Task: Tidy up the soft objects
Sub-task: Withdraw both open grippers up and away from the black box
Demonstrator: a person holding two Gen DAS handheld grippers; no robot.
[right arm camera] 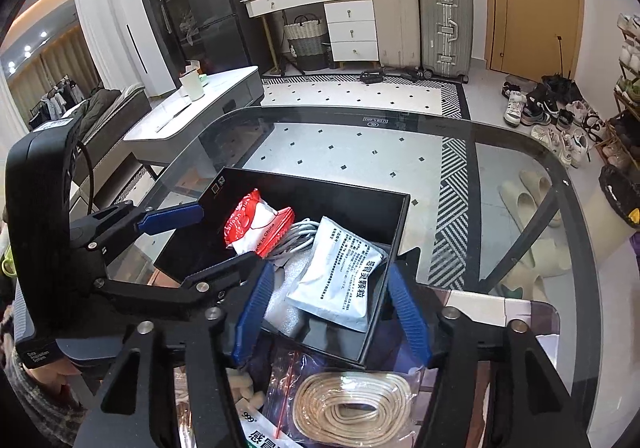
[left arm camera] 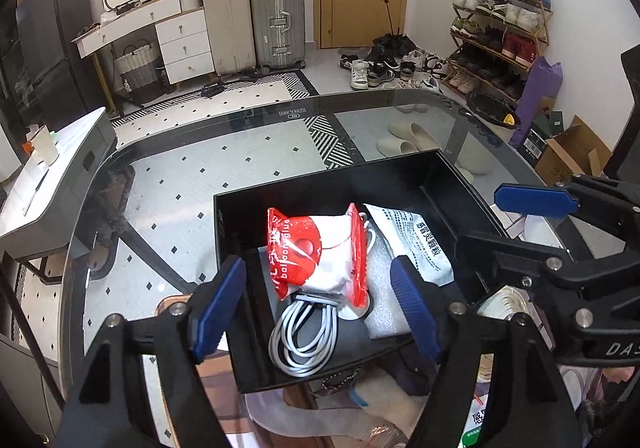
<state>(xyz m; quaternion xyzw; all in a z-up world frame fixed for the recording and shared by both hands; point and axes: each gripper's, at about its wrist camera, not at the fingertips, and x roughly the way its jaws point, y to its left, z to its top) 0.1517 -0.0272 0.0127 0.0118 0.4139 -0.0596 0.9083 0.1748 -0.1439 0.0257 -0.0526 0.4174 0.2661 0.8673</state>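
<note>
A black open box (left arm camera: 320, 183) (right arm camera: 400, 224) sits on the glass table. In it lie a red and white balloon-glue packet (left arm camera: 316, 252) (right arm camera: 256, 224), a coiled grey cable (left arm camera: 304, 332) (right arm camera: 292, 238), a white sachet with Chinese print (left arm camera: 420, 244) (right arm camera: 340, 276) and white foam (left arm camera: 384, 288). My left gripper (left arm camera: 320, 308) is open and empty, its fingers either side of the packet and cable. My right gripper (right arm camera: 328, 312) is open and empty over the box's near edge, above the sachet. A bagged coil of cream rope (right arm camera: 356, 408) lies below it.
The glass table's dark rim (left arm camera: 240, 115) (right arm camera: 360, 115) curves ahead. More packets (right arm camera: 256, 424) lie on the table's near side. Each gripper shows in the other's view: the right (left arm camera: 560, 215) and the left (right arm camera: 160, 232). Beyond are suitcases, a shoe rack and a low white table.
</note>
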